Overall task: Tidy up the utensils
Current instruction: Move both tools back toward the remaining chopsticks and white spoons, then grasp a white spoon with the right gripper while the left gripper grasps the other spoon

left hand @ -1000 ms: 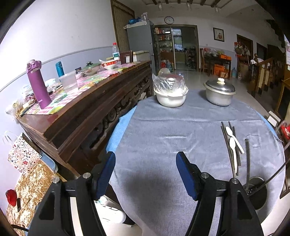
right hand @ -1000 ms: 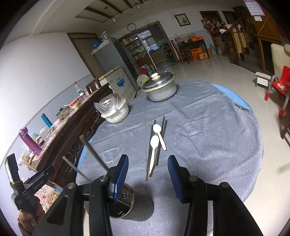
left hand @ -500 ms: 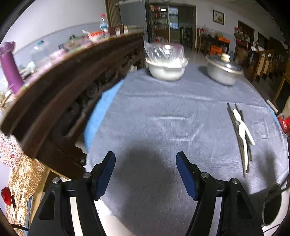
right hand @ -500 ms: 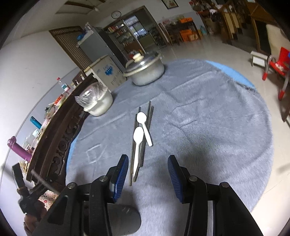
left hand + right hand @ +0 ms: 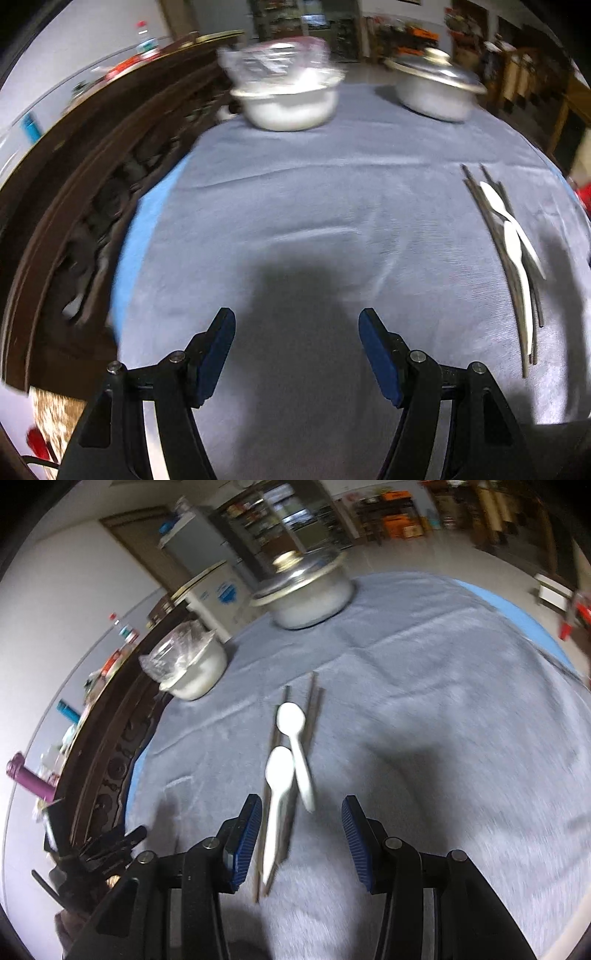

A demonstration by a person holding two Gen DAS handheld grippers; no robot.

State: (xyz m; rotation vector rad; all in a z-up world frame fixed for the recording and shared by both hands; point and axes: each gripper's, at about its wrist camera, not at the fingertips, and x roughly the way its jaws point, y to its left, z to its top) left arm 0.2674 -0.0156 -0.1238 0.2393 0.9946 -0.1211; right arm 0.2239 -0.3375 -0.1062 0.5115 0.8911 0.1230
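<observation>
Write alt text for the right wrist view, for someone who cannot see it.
The right tool, open and empty, hangs over two white spoons lying on dark chopsticks on a grey tablecloth. Beyond them stand a plastic-covered white bowl and a lidded metal pot; the picture is slightly blurred.

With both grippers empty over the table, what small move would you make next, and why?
Probably lower the right gripper onto the nearer spoon. Its jaws stand open with that spoon's handle lying between them on the cloth, across the chopsticks. The left gripper hangs over bare cloth.
</observation>
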